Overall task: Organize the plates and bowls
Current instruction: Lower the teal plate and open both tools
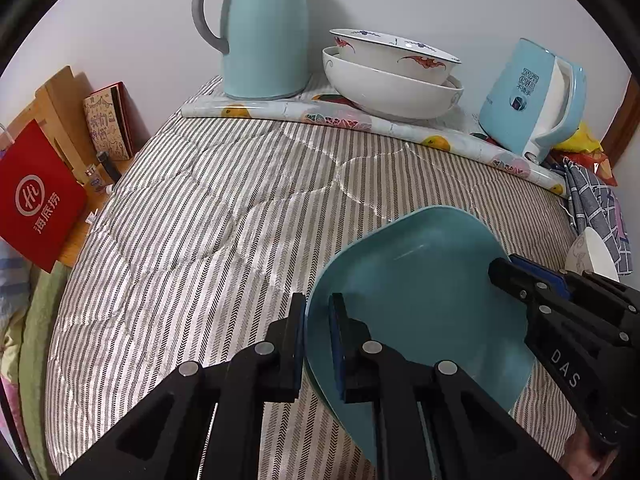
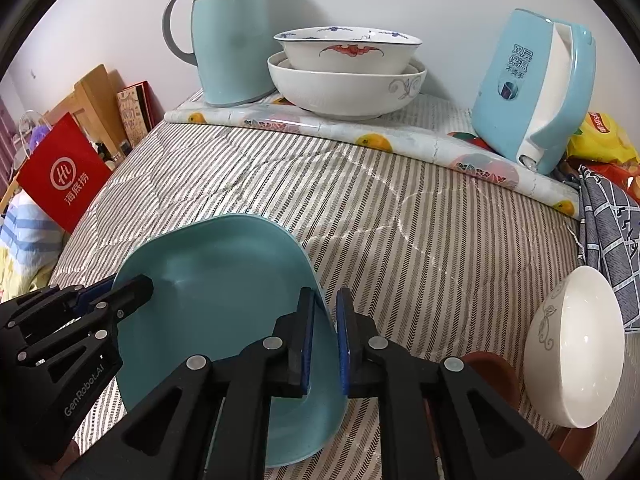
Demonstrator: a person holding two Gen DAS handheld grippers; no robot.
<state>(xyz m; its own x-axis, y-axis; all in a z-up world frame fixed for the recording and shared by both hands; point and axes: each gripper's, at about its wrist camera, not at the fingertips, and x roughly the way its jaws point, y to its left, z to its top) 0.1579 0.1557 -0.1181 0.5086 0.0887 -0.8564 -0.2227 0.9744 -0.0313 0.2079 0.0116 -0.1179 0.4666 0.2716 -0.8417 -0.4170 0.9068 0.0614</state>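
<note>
A teal square plate (image 1: pixel 420 292) is held above the striped cloth by both grippers. My left gripper (image 1: pixel 318 320) is shut on the plate's left rim. My right gripper (image 2: pixel 325 320) is shut on the plate's (image 2: pixel 224 280) right rim. Each gripper also shows in the other's view, the right one (image 1: pixel 504 268) and the left one (image 2: pixel 140 284). At the back, a painted bowl (image 2: pixel 348 50) is nested in a larger white bowl (image 2: pixel 344 88). A small white bowl (image 2: pixel 576 344) lies tilted at the right on a brown dish (image 2: pixel 492 368).
A teal thermos jug (image 2: pixel 228 40) and a light blue electric kettle (image 2: pixel 528 88) stand on a fruit-patterned mat (image 2: pixel 400 136) by the wall. A checked cloth (image 2: pixel 608 232) and snack bags (image 2: pixel 600 136) lie at the right. A red bag (image 2: pixel 64 176) and books are at the left.
</note>
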